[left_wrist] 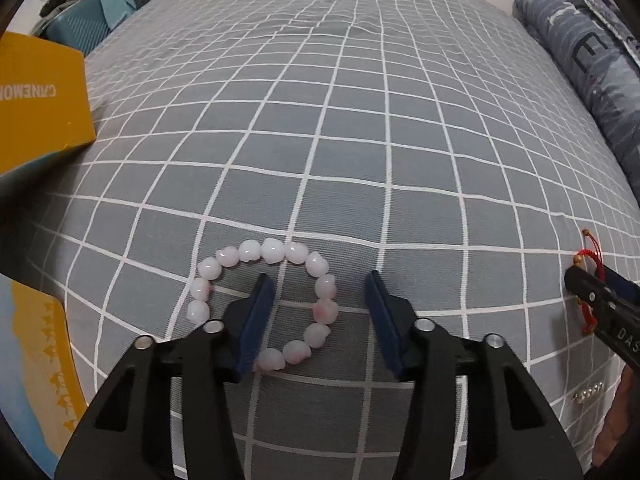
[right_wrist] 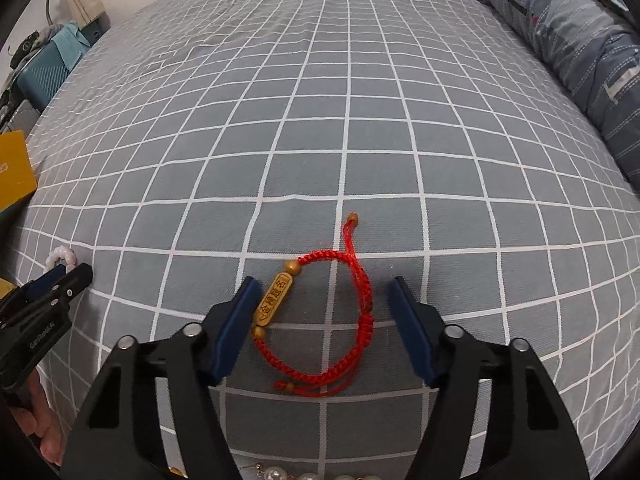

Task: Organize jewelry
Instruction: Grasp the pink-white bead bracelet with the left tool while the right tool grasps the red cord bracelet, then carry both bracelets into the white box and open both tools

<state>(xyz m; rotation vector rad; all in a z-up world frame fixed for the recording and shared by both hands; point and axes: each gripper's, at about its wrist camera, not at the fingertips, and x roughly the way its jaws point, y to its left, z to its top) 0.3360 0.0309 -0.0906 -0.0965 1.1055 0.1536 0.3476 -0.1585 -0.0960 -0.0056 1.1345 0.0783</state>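
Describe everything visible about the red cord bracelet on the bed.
The red cord bracelet is a braided loop of red string, lying flat on the grey checked bedsheet. A tan wooden-looking oblong charm carved with characters sits on its left side between two round tan beads. Two loose cord tails end in small beads, one trailing away, one near the camera. It lies between the fingers of the right tool; the left pad is right beside the charm, contact unclear; the right pad stands clear.
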